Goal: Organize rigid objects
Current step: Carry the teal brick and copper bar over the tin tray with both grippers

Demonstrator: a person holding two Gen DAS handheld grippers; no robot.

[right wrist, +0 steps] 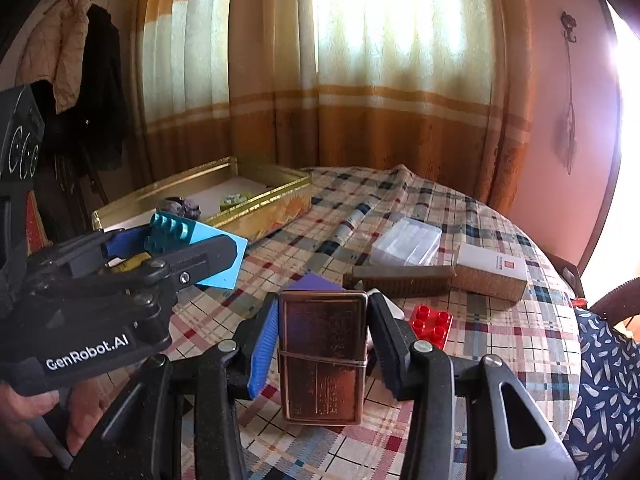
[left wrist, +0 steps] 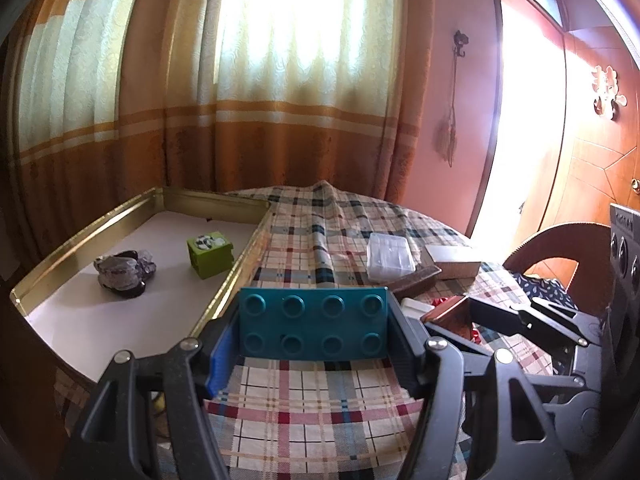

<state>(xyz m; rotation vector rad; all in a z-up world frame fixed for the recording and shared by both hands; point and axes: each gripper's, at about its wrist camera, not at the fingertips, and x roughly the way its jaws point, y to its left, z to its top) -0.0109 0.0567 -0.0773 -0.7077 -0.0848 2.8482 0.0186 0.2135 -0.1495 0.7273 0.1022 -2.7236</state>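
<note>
Right wrist view, left gripper (right wrist: pixel 192 248) arm lettered "GenRobot.AI", holding teal brick (right wrist: pixel 170 230)

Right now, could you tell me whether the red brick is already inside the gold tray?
No, the red brick lies on the checked tablecloth, well apart from the gold tray.

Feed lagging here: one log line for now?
left hand-held gripper: shut on teal brick | right hand-held gripper: shut on copper lighter | gold tray: two items

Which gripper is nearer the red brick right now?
Right. The right gripper, shut on the copper lighter, sits just left of the red brick. The left gripper, holding the teal brick, is farther left, by the gold tray.
</note>
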